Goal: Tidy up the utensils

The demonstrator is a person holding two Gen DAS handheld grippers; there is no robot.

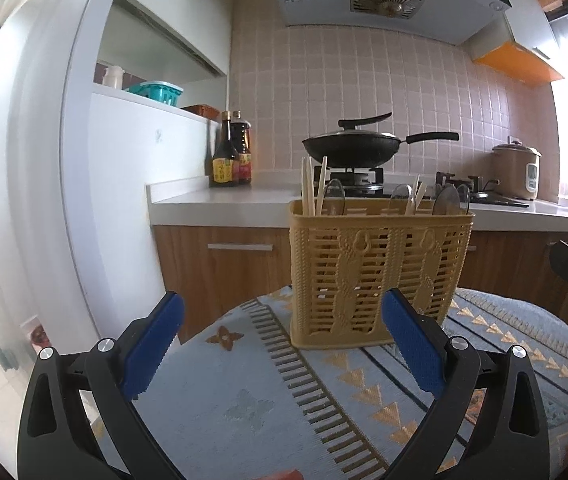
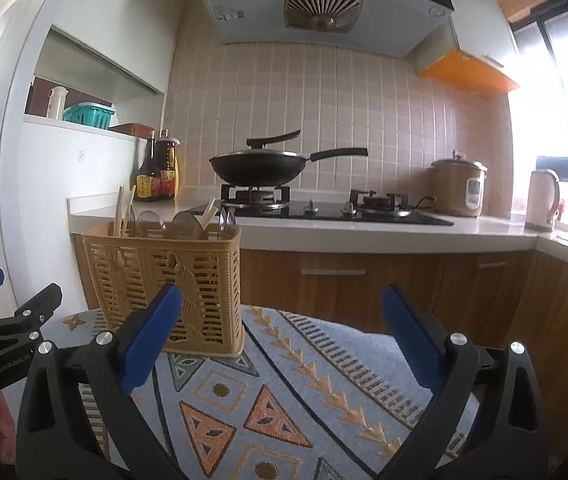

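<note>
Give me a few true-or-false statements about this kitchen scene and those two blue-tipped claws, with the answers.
1. The yellow plastic lattice basket stands upright on the patterned blue cloth. True.
2. The left gripper clamps a spoon. False: its jaws are spread and hold nothing.
3. Pale wooden chopsticks stick up out of the basket. True.
4. The black lidded wok sits on the cloth. False: it rests on the stove burner.
5. The right gripper is open. True.

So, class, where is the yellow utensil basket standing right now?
The yellow utensil basket stands on the patterned cloth, centre of the left view, beyond the open left hand-held gripper.
</note>
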